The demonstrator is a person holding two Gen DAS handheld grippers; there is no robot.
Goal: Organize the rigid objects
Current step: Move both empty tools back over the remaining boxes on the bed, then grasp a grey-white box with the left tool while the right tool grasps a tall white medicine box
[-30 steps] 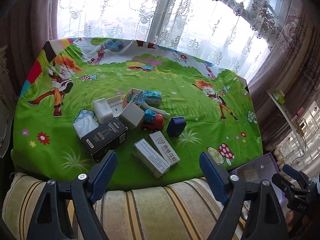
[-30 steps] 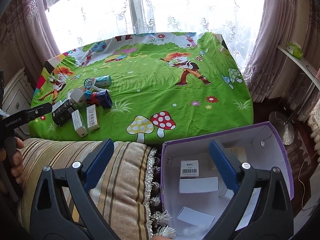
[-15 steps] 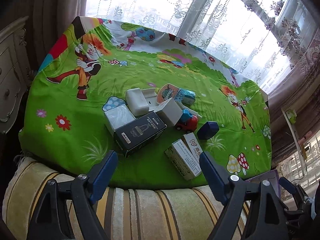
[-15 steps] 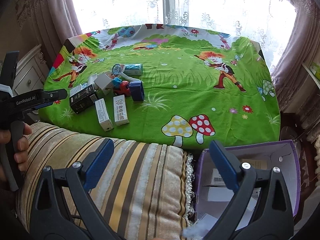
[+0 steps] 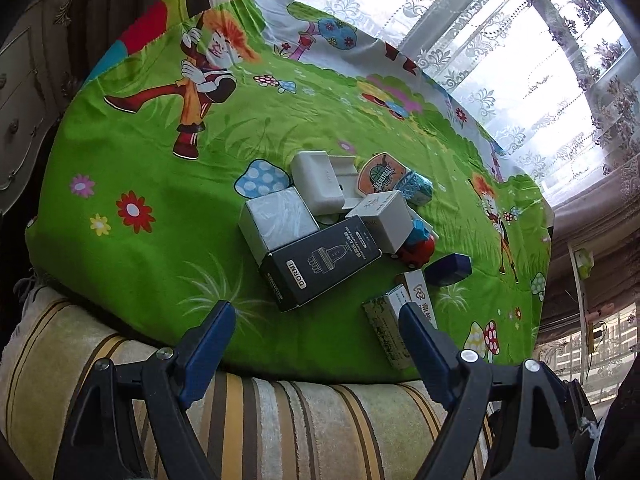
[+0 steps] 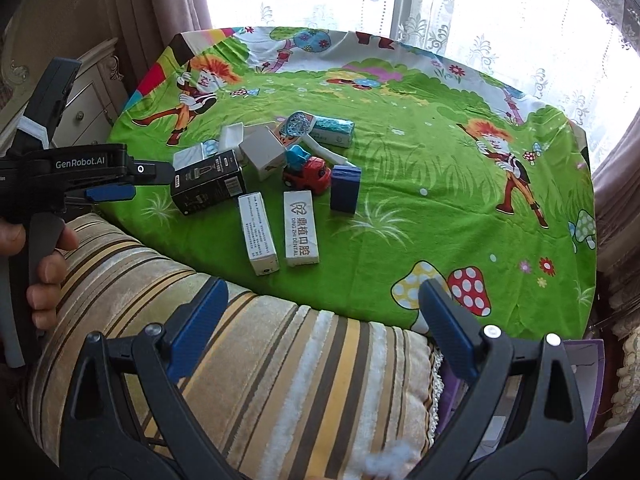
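The black DORNII box (image 5: 320, 266) lies just ahead of our left tool (image 5: 312, 334), whose fingers stand apart and empty; we should straddle its narrow sides squarely (neighbours touch it). Ahead of our equally spread right tool (image 6: 322, 314) lies the DING ZHI DENTAL box (image 6: 301, 229).

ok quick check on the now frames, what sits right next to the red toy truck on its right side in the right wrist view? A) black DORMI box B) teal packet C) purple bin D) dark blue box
D: in the right wrist view the dark blue box stands just right of the red toy truck, while the black DORMI box lies well to its left.
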